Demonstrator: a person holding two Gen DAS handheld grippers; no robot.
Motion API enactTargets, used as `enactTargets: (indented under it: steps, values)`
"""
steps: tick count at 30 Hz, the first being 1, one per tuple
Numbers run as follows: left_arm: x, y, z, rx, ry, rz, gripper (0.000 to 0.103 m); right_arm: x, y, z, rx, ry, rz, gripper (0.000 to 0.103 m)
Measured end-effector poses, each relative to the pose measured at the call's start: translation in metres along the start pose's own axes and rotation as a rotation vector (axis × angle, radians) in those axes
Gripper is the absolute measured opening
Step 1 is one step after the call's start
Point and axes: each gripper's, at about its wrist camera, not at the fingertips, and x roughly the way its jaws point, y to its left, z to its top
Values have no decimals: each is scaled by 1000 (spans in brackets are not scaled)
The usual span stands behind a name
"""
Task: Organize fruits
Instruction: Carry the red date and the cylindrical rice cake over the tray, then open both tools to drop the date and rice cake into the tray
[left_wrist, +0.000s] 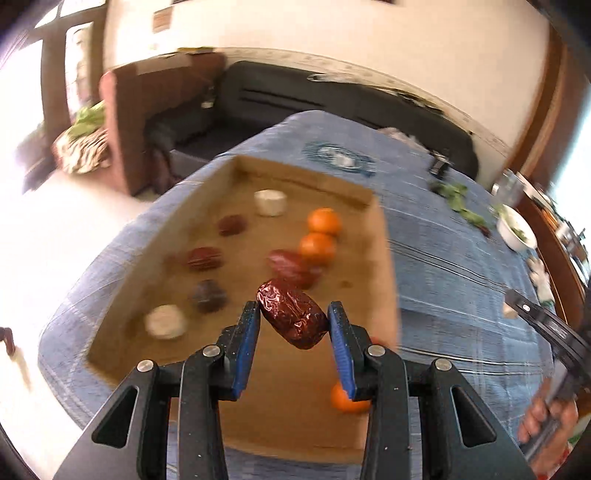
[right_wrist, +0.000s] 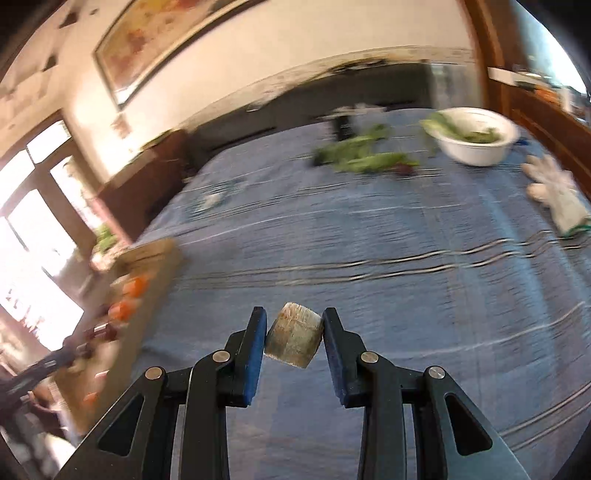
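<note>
On the blue-clothed desk (right_wrist: 369, 236) sits the cardboard tray (left_wrist: 384, 266) of oranges (left_wrist: 324, 220), dates and pale slices. Above it my left gripper (left_wrist: 293, 319) has its jaws clenched on a wrinkled date (left_wrist: 292, 319). My right gripper (right_wrist: 294, 334), beside the tray, grips a pale slice (right_wrist: 293, 339).

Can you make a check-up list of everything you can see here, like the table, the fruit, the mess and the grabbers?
Surface: blue striped tablecloth covers the table.
Job's things: shallow cardboard box holds round orange tangerines, wrinkled dark red dates and pale cylinder slices.
Clutter: green leaves, white bowl, pale glove.
Grippers: left gripper shut on a wrinkled red date; right gripper shut on a pale cylinder chunk.
Cables: nothing seen.
Surroundings: framed painting, dark sofa.
</note>
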Motion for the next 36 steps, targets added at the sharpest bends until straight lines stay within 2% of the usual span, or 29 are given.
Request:
enactTargets:
  steps: [8, 10, 14, 19, 22, 24, 27, 30, 33, 35, 36]
  values:
    - [-3, 38, -9, -48, -1, 12, 37, 17, 123, -17, -142, 108, 251, 35]
    - [-2, 45, -12, -50, 5, 13, 37, 27, 149, -23, -175, 140, 281, 35]
    - [3, 53, -17, -60, 25, -3, 37, 51, 178, -35, -222, 190, 279, 35]
    - [2, 61, -19, -76, 16, -24, 37, 78, 192, -43, -235, 248, 268, 35]
    - [-4, 66, -18, -90, 11, -39, 40, 86, 193, -45, -220, 270, 297, 36]
    - [-9, 69, -16, -100, -1, -40, 46, 86, 197, -46, -224, 265, 301, 36]
    - [-20, 76, -14, -126, -25, -46, 48, 81, 198, -46, -214, 249, 312, 38]
    - [-33, 74, -13, -120, -58, -26, 50, 62, 190, -43, -175, 192, 311, 41]
    - [-51, 61, -13, -78, -125, 52, 62, 39, 176, -43, -131, 105, 267, 52]
    - [-62, 48, -15, -43, -174, 129, 80, 23, 166, -48, -115, 55, 217, 54]
    - [-67, 41, -16, -28, -194, 162, 85, 18, 163, -50, -110, 37, 196, 54]
